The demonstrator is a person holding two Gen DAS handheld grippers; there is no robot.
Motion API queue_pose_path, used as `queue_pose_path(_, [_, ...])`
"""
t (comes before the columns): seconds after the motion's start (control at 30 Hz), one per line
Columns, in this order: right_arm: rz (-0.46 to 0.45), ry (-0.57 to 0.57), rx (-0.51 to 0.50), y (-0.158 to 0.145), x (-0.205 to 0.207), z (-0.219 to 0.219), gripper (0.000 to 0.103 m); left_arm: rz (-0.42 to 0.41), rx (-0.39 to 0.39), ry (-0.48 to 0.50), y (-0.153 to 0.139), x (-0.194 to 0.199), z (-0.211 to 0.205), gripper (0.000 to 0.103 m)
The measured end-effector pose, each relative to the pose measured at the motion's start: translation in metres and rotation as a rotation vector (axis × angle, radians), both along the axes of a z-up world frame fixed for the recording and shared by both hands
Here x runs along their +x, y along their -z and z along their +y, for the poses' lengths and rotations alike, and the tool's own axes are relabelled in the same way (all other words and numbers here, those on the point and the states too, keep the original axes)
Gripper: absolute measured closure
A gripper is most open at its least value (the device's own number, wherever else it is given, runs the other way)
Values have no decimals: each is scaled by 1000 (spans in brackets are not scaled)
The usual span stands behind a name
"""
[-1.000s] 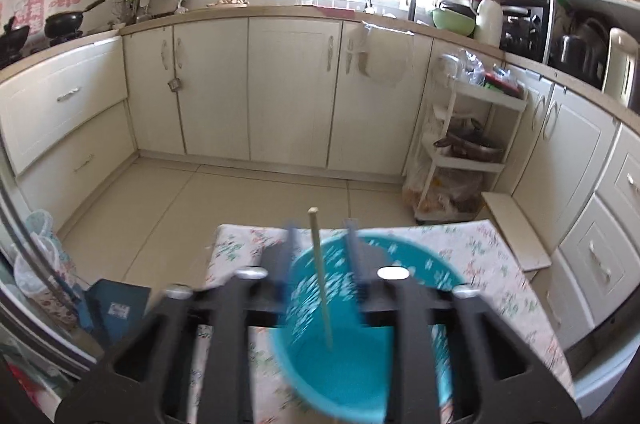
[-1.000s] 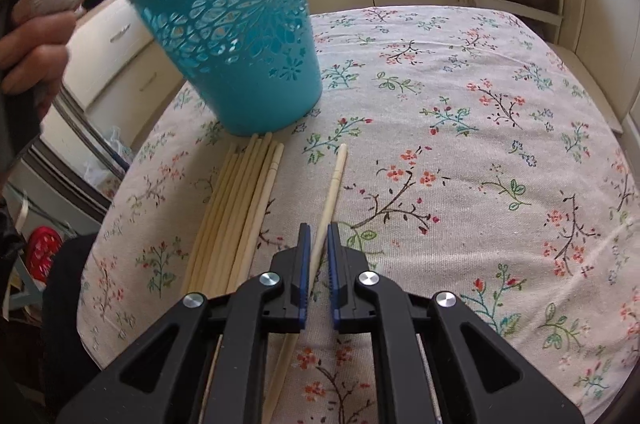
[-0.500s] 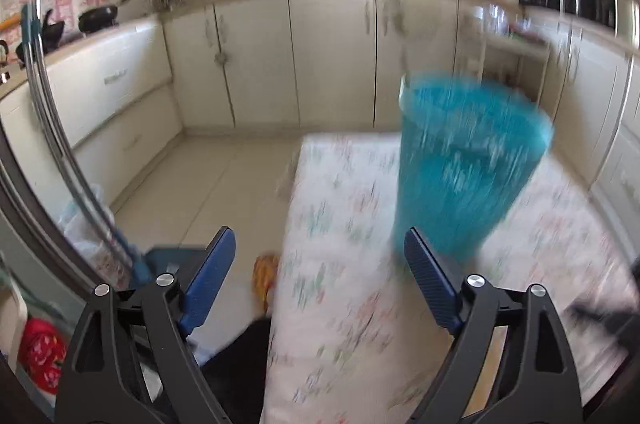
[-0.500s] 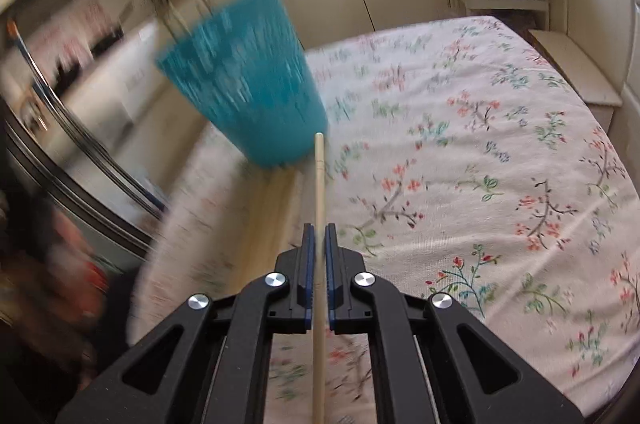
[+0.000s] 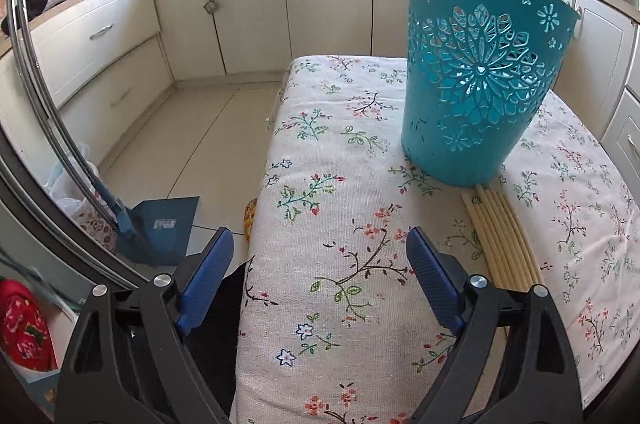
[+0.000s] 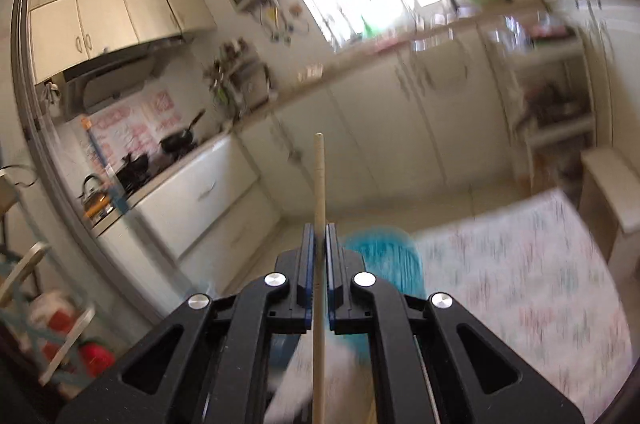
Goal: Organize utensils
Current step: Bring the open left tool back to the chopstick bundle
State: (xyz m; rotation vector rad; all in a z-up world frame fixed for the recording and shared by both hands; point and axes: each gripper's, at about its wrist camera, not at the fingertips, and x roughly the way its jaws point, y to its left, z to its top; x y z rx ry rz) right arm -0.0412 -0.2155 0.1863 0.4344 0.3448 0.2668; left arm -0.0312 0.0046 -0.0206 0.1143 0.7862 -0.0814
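Note:
A teal openwork basket (image 5: pixel 476 83) stands upright on the flower-patterned tablecloth (image 5: pixel 340 183). Several pale wooden chopsticks (image 5: pixel 504 236) lie side by side just in front of its base. My left gripper (image 5: pixel 320 236) hovers low over the table's left edge, short of the basket; its jaws are opening and nothing is between them. My right gripper (image 6: pixel 319 230) is shut on a single chopstick (image 6: pixel 319 175), which sticks out past the fingers. In the right wrist view the blurred basket (image 6: pixel 384 256) lies below and just right of that gripper.
A blue dustpan (image 5: pixel 160 224) and a plastic bag (image 5: pixel 68 183) sit on the tiled floor left of the table. Cream cabinets (image 5: pixel 320 3) run along the far wall. A white shelf rack (image 6: pixel 560 111) and a low bench (image 6: pixel 612 183) stand to the right.
The left gripper let go of the basket, opened wide and dropped back toward the table's near left edge. The right gripper closed on one chopstick and lifted it off the cloth, tilting up.

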Motion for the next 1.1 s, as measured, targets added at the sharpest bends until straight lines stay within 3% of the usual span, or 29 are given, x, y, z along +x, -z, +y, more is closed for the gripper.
queue_pose_path(0.13, [-4,93,-64,10,46,12,97,-3,-3,1,-1,0,0,18])
queue_pose_path(0.3, [103,135,-127,47,75,14,96,7,-21,-3,-1,2,3,17])
queue_pose_path(0.33, [120,127,-135,52,75,14,90,10,-25,-5,0,3,3,17])
queue_pose_path(0.37, [133,124,-139,58,72,12,84,14,-28,-8,0,3,4,17])
queue_pose_path(0.63, [97,92,-139,54,-11,9,79,32,-40,-19,2,6,6,17])
queue_pose_path(0.7, [152,84,-167,73,-40,9,79,37,-42,-25,3,7,7,16])
queue_pose_path(0.77, [268,60,-220,107,-55,13,79,38,-40,-28,4,7,7,16])
queue_pose_path(0.9, [478,10,-264,173,-57,19,84,30,-12,-26,4,6,3,16])
queue_pose_path(1.1, [535,-12,-275,199,-37,28,85,14,36,-4,4,3,-6,16])
